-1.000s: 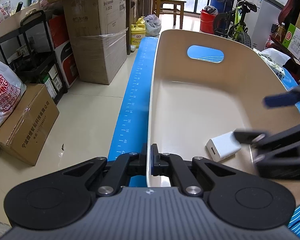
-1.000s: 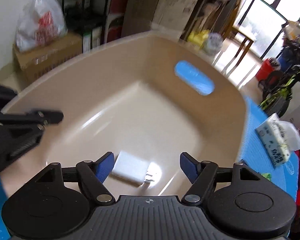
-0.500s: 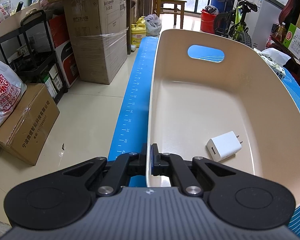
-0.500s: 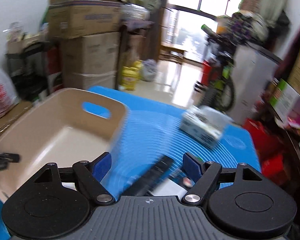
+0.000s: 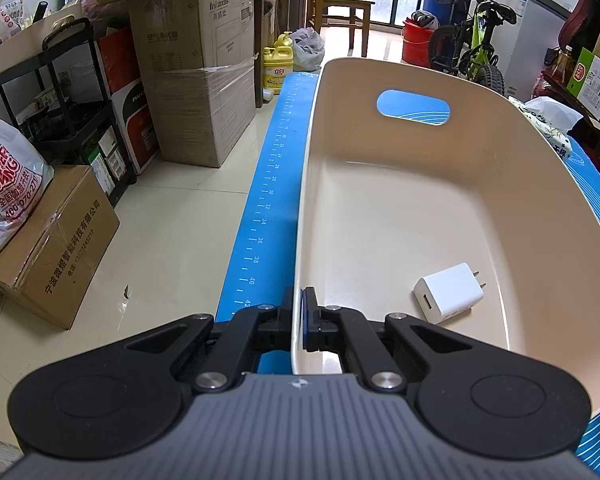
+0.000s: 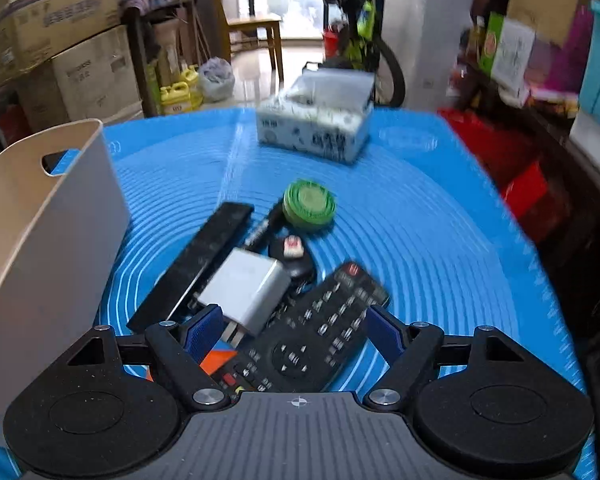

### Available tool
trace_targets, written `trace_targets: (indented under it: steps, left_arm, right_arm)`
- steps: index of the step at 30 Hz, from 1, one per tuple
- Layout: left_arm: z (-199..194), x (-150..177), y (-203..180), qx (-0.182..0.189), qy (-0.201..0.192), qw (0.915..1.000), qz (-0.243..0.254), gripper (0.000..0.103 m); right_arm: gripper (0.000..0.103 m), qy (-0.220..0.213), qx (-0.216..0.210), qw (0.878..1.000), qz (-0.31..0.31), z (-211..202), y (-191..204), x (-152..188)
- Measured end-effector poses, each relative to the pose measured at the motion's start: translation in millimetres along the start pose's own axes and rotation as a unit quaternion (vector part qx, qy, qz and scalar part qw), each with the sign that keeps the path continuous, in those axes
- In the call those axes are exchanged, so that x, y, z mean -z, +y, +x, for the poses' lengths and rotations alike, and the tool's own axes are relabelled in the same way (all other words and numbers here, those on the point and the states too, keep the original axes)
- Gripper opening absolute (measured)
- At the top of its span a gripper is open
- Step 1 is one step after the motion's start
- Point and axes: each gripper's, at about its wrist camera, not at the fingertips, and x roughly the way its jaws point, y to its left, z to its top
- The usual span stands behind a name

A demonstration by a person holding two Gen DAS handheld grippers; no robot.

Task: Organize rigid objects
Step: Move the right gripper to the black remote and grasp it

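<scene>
Mat first: a blue silicone work mat (image 6: 420, 240) with pale concentric rings covers the table and fills most of the right wrist view; its ruler-marked edge (image 5: 268, 200) runs along the floor side in the left wrist view. On it stands a beige plastic tub with an oval handle cutout (image 5: 380, 220), taking up the field from 12 to 4 o'clock in the left view and showing as a tall wall (image 6: 52, 216) at 9 o'clock in the right view.

The left gripper (image 5: 298, 316) is clamped on the tub's near rim, one finger outside the wall and one inside. The right gripper (image 6: 296, 328) hangs with its blue-padded fingers (image 6: 202, 330) spread wide and nothing between them, above a heap of small items at 6 o'clock.

A white tissue pack with printed lettering (image 6: 316, 128) sits at 12 o'clock on the mat, well apart from the heap. In the heap, a black remote control with many buttons (image 6: 320, 332) lies nearest the gripper, and a long black bar-shaped remote (image 6: 196, 272) slants toward 11 o'clock just beside the tub. A white square charger block (image 6: 244, 292) rests on top between them, partly over both. A round green ridged disc (image 6: 310, 206) lies at the far end, with a small black oval item bearing a red-and-white mark (image 6: 292, 256) just in front of it.

Inside the tub, at 4 o'clock on its floor, lies a white wall charger with two metal prongs (image 5: 448, 298).
</scene>
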Motion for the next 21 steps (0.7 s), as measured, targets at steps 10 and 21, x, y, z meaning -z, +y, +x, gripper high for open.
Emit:
trace_targets:
  steps: [10,21]
  left_arm:
    - [0.0,-0.3,0.2,0.000,0.000,1.0000,0.000,0.004]
    - [-0.1,-0.8,0.4,0.000,0.000,1.0000,0.000,0.004]
  right_arm:
    - [0.081,0.029,-0.009,0.999,0.028,22.0,-1.0,10.2]
    - [0.066,0.011,0.000,0.998,0.056,22.1,-9.7,14.6]
